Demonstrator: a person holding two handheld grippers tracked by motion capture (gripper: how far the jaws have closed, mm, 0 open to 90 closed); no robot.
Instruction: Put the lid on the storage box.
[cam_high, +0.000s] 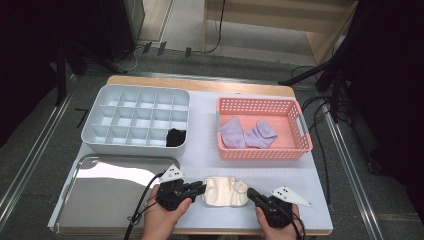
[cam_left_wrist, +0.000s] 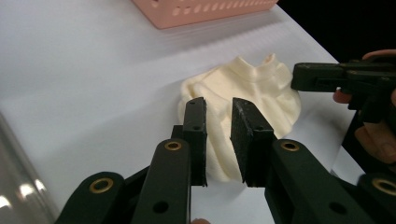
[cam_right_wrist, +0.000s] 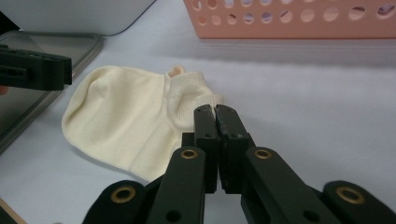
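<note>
The cream sock (cam_high: 226, 191) lay crumpled on the desk (cam_high: 200, 150) near its front edge, between the two tongs. It looked light, soft and limp — it would sag and fold wherever lifted, so the ribbed cuff seemed the firmest place to pinch. The left tongs (cam_left_wrist: 218, 109) stood partly open at the sock's edge, gripping nothing. The right tongs (cam_right_wrist: 216, 113) were closed at the cuff — whether any fabric was caught between them I could not tell.
</note>
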